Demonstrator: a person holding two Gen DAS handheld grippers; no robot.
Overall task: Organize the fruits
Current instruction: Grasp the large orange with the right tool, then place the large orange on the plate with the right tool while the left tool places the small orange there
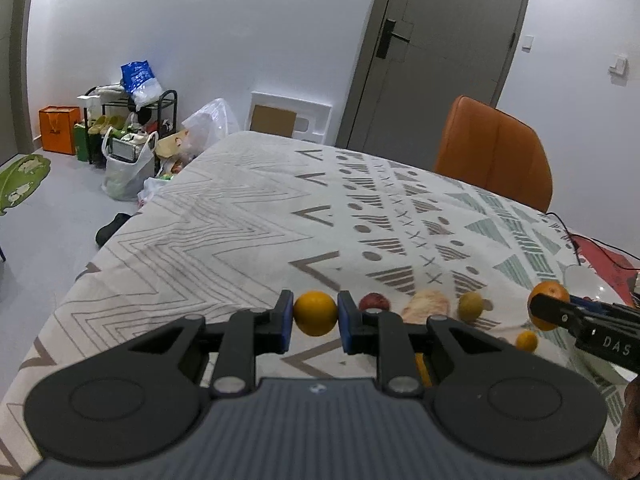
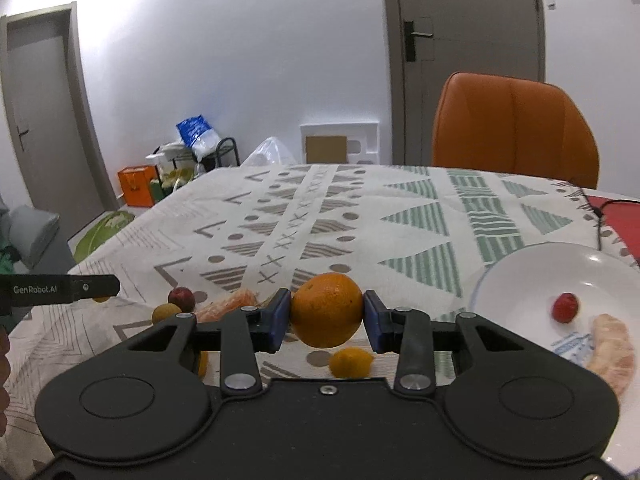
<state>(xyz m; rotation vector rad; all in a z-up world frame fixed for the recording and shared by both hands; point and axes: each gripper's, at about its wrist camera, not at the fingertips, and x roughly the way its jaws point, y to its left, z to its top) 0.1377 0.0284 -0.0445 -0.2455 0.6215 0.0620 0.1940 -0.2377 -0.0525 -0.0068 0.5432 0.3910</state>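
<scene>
White walls, a grey door (image 1: 436, 48), an orange chair (image 2: 514, 128) behind the patterned tablecloth (image 1: 240, 216).

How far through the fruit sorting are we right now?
Early. The white plate holds a red fruit and a peeled segment. In hand: the right tongs grip an orange, the left tongs a yellow fruit. Several fruits, including a small yellow one, remain on the tablecloth.

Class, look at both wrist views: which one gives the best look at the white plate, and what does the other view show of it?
The right wrist view: the white plate is seen nearly whole, holding a red fruit and a peeled citrus piece. In the left wrist view, only a sliver of the plate appears, behind the right tool and its orange.
</scene>
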